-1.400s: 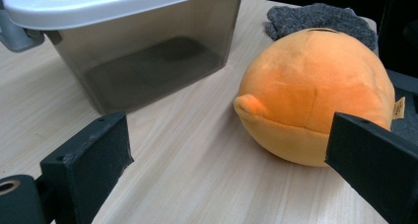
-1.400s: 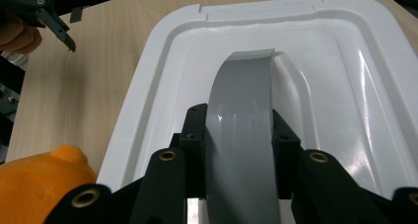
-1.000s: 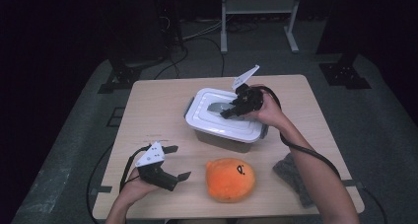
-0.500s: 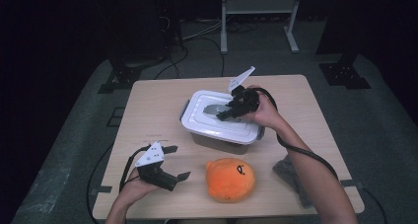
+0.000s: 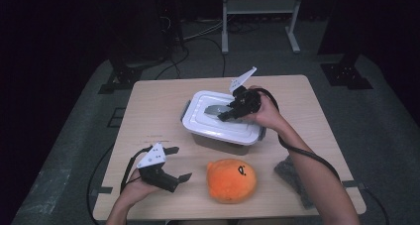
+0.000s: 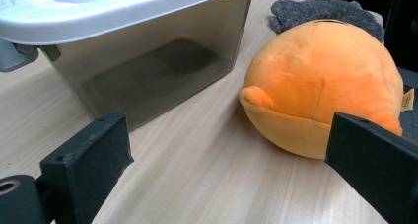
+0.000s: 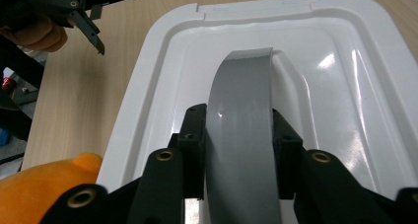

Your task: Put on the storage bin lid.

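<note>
A clear grey plastic storage box (image 5: pixel 218 141) with a white snap-on lid (image 5: pixel 208 123) sits at the centre of the high view, the lid on. In the left gripper view its see-through wall (image 6: pixel 148 71) shows a bare floor; nothing can be seen inside. A curved grey plastic handle (image 7: pixel 241 135) arches over the middle of the lid, and the right gripper (image 5: pixel 233 111), just right of centre in the high view, has a jaw pad on each side of this handle. The jaws have just been easing apart, with the handle between them; in the right gripper view the pads (image 7: pixel 193 145) lie against its edges, narrow, closed about it.

The box rests on a pale wooden table (image 5: pixel 148 111) with rounded corners, standing on grey floor matting (image 5: pixel 74 150) in a dark room. A white metal frame (image 5: pixel 257 7) rises at the top centre of the high view, and black cables (image 5: pixel 193 41) trail across the floor beside it.

The left gripper (image 5: pixel 173 163), at the lower left of the high view, rests in the hand with its jaws spread wide and nothing between them. A round orange plush toy (image 5: pixel 231 179) lies at the lower centre, just in front of the box and near the left gripper. A crumpled dark grey cloth (image 5: pixel 292 178) lies at the lower right, partly under the right forearm (image 5: pixel 312 180).
</note>
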The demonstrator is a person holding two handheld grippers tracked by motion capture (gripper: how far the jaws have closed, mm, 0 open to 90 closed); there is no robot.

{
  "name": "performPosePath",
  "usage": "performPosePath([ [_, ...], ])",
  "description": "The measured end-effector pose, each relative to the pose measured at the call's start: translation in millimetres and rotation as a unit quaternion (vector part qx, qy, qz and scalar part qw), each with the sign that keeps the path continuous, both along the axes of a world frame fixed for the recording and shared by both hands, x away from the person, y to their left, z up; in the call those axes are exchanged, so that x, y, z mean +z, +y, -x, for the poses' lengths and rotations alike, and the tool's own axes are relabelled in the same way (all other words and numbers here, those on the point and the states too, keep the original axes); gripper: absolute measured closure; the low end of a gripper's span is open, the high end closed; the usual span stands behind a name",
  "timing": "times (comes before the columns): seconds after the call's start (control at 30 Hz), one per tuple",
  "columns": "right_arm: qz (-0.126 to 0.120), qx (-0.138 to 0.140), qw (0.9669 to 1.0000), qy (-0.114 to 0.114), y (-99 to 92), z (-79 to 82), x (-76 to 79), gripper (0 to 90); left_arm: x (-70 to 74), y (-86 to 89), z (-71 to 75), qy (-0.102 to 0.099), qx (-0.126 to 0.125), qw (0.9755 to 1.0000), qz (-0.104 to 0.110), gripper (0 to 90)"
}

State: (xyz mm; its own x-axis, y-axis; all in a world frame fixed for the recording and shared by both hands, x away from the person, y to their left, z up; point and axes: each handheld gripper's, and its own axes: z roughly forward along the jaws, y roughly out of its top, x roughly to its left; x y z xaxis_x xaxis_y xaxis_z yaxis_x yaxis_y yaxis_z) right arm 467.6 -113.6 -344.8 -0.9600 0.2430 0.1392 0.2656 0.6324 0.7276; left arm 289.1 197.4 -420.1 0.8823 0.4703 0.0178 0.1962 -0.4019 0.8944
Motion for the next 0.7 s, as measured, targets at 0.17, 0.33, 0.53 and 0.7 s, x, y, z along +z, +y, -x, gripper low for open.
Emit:
performPosePath([
  [0.17,-0.014,-0.015,0.9998,0.0,-5.0,-0.8,1.3,57.8,-0.3,0.7,-0.1,-0.001,0.0,1.0,0.001,2.8],
  [0.33,-0.028,-0.025,0.9993,-0.008,-9.5,0.3,8.2,55.8,-0.6,-0.4,0.3,0.001,-0.001,1.0,0.002,2.8],
  [0.53,-0.028,-0.032,0.9989,-0.022,-9.5,2.7,11.3,59.5,-0.1,-0.7,0.4,0.0,-0.003,1.0,-0.001,2.8],
  [0.7,-0.022,-0.036,0.9985,-0.033,-6.0,4.4,10.8,65.0,0.1,0.0,0.4,0.0,-0.002,1.0,0.0,2.8],
])
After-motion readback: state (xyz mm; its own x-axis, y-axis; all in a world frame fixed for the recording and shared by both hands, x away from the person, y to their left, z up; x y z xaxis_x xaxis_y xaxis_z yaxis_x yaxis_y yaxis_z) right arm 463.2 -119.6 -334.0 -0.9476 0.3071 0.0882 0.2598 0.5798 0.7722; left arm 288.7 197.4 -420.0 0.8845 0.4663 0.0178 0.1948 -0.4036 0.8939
